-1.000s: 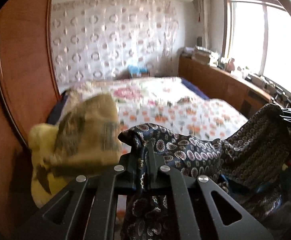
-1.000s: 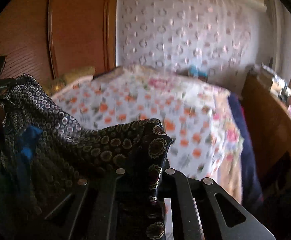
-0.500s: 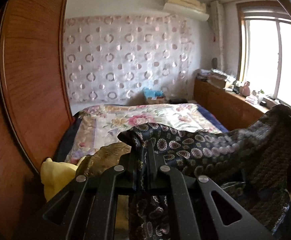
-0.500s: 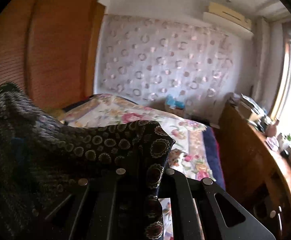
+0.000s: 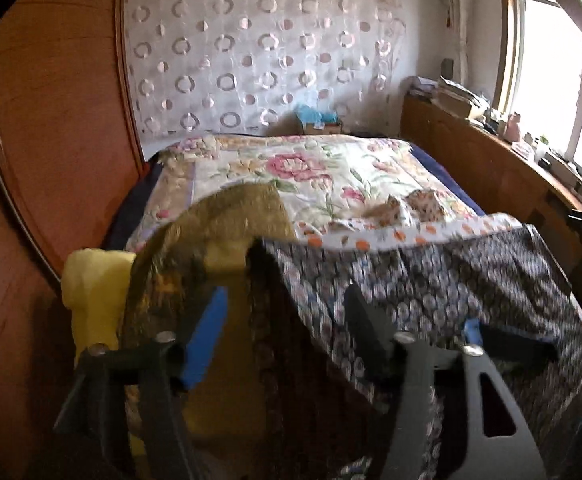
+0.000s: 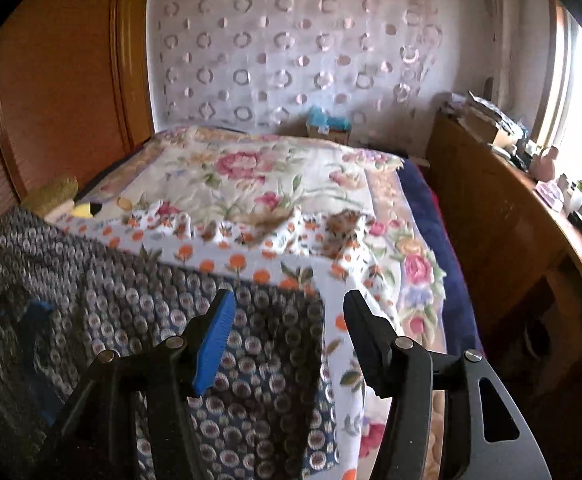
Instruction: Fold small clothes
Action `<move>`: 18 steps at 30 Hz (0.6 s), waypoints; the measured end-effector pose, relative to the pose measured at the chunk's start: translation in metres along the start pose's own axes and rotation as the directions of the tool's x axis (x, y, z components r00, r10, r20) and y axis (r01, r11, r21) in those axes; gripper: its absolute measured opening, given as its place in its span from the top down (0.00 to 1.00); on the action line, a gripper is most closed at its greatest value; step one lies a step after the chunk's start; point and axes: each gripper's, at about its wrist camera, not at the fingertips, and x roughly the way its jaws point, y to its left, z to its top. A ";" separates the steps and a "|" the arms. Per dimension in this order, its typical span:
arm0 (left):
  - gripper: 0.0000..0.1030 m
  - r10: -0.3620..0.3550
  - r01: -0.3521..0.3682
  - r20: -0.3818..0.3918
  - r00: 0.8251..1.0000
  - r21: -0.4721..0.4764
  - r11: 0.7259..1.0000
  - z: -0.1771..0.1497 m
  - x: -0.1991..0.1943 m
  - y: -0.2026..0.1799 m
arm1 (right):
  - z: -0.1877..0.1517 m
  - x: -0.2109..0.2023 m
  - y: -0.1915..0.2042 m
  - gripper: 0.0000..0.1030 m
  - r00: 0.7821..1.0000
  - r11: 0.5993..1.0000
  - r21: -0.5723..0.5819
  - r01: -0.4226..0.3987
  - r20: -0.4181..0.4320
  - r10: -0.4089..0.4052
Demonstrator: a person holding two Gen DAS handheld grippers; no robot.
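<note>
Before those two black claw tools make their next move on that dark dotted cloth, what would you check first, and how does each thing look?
1. Left gripper open: ok, fingers spread wide.
2. Right gripper open: ok, and nothing sits between its fingers.
3. Dark navy cloth with ringed dots let go and resting on the floral bedspread: ok in the right wrist view.
4. Cloth lying flat: cannot tell; the left wrist view is blurred and the cloth hangs over the bed edge.
5. Olive-gold cushion clear of the cloth: not ok, they seem to meet.
</note>
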 end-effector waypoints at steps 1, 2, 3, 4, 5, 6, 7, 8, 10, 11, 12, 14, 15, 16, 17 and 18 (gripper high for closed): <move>0.31 -0.002 0.002 -0.003 1.000 0.002 1.000 -0.004 -0.001 0.000 | -0.006 -0.001 0.001 0.43 1.000 1.000 0.004 -0.007 -0.008 0.007; 0.30 0.000 0.000 -0.005 1.000 -0.001 1.000 -0.009 -0.002 0.000 | 0.002 0.002 -0.014 0.43 1.000 1.000 0.009 -0.012 -0.015 0.013; 0.30 0.002 -0.002 -0.006 1.000 -0.009 1.000 -0.013 -0.003 0.000 | -0.001 0.001 -0.016 0.43 1.000 1.000 0.013 -0.015 -0.021 0.015; 0.30 0.005 -0.005 -0.005 1.000 -0.013 1.000 -0.017 -0.004 -0.001 | 0.002 0.008 -0.034 0.43 0.999 1.000 0.018 -0.017 -0.028 0.017; 0.30 0.008 -0.008 -0.002 1.000 -0.016 1.000 -0.022 -0.006 -0.001 | -0.001 0.010 -0.038 0.43 0.999 1.000 0.024 -0.016 -0.037 0.017; 0.30 0.006 -0.006 -0.002 1.000 -0.018 1.000 -0.025 -0.007 -0.002 | -0.006 0.015 -0.046 0.43 0.999 0.999 0.031 -0.016 -0.046 0.018; 0.30 0.004 -0.004 -0.002 1.000 -0.019 1.000 -0.028 -0.007 -0.002 | -0.008 0.019 -0.048 0.43 0.998 0.999 0.039 -0.014 -0.059 0.017; 0.30 0.002 -0.002 -0.002 1.000 -0.020 1.000 -0.029 -0.008 -0.001 | -0.012 0.023 -0.051 0.43 0.997 0.999 0.046 -0.013 -0.072 0.016; 0.30 0.001 -0.001 -0.002 1.000 -0.017 1.000 -0.032 -0.009 -0.003 | -0.020 0.031 -0.055 0.43 0.994 0.998 0.057 -0.006 -0.106 0.012; 0.30 0.003 -0.003 -0.002 1.000 -0.015 1.000 -0.033 -0.009 -0.004 | -0.022 0.037 -0.060 0.43 0.993 0.998 0.065 -0.004 -0.120 0.011; 0.30 0.005 -0.005 -0.003 1.000 -0.014 1.000 -0.032 -0.009 -0.005 | -0.026 0.041 -0.064 0.43 0.991 0.997 0.079 -0.004 -0.135 0.015; 0.30 0.003 -0.003 0.002 1.000 -0.010 1.000 -0.031 -0.010 -0.007 | -0.031 0.047 -0.064 0.43 0.988 0.995 0.099 -0.012 -0.154 0.027; 0.30 0.006 -0.006 0.004 1.000 -0.006 1.000 -0.031 -0.010 -0.009 | -0.032 0.050 -0.064 0.44 0.986 0.995 0.100 -0.019 -0.162 0.035; 0.30 0.009 -0.009 0.005 1.000 -0.007 1.000 -0.030 -0.010 -0.010 | -0.033 0.053 -0.063 0.49 0.985 0.995 0.097 -0.025 -0.170 0.042; 0.30 0.007 -0.007 0.005 1.000 -0.007 1.000 -0.030 -0.010 -0.011 | -0.034 0.056 -0.063 0.52 0.983 0.995 0.091 -0.031 -0.179 0.047; 0.30 0.002 -0.002 0.004 1.000 -0.005 1.000 -0.031 -0.010 -0.012 | -0.034 0.059 -0.060 0.60 0.980 0.996 0.079 -0.033 -0.193 0.048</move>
